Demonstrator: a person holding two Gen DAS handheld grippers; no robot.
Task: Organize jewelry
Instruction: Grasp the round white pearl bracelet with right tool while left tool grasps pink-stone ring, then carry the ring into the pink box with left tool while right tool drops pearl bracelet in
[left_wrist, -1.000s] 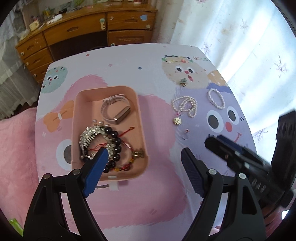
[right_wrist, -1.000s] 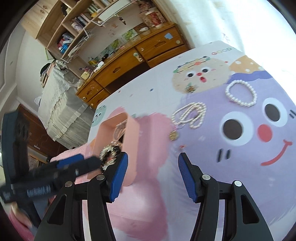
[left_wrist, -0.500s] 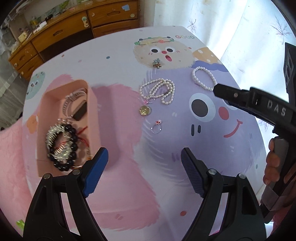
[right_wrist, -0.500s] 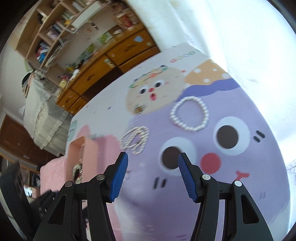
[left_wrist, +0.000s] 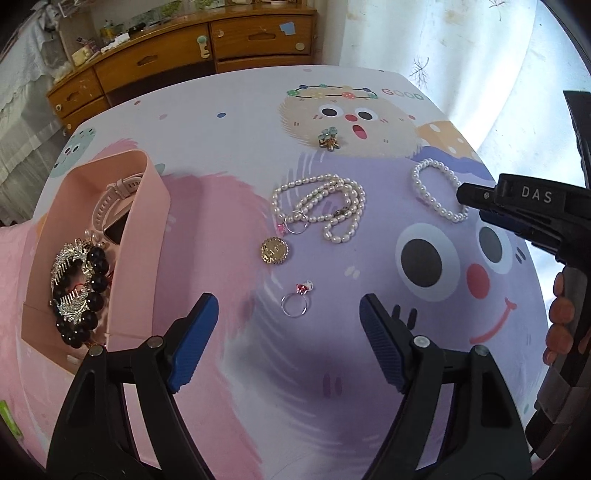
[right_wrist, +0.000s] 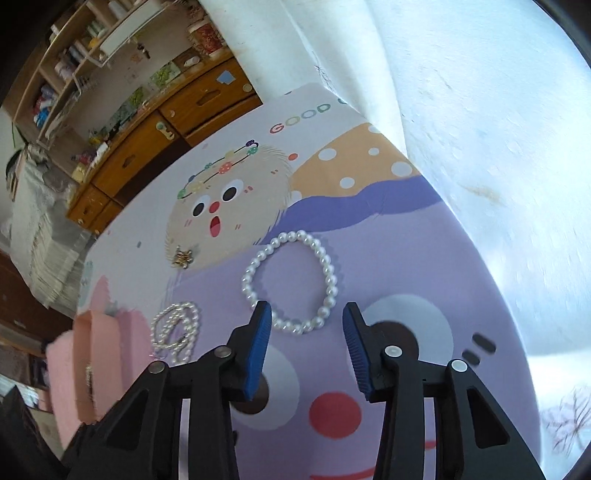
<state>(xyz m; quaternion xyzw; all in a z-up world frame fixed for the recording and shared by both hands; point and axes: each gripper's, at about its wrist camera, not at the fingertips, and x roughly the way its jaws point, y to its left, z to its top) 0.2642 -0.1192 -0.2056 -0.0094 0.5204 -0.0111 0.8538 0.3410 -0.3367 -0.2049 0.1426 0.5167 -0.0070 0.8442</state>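
Note:
A pink tray (left_wrist: 140, 236) at the table's left holds a watch, a dark bead bracelet and silver combs. Loose on the cartoon tablecloth lie a pearl necklace (left_wrist: 325, 206), a gold coin pendant (left_wrist: 274, 251), a silver ring with a red stone (left_wrist: 295, 303), a small flower brooch (left_wrist: 329, 139) and a pearl bracelet (left_wrist: 436, 192). My left gripper (left_wrist: 288, 325) is open and empty, just short of the ring. My right gripper (right_wrist: 306, 325) is open, its tips straddling the near edge of the pearl bracelet (right_wrist: 291, 280); it also shows in the left wrist view (left_wrist: 476, 199).
A wooden dresser (left_wrist: 207, 48) stands behind the table. A white curtain (right_wrist: 480, 129) hangs by the right edge. A bed with pink cover (left_wrist: 11, 266) is at the left. The pink tray also shows at the lower left of the right wrist view (right_wrist: 85, 354).
My left gripper swung right from over the tray to the loose ring. My right gripper moved forward and down to the pearl bracelet and its jaws narrowed somewhat.

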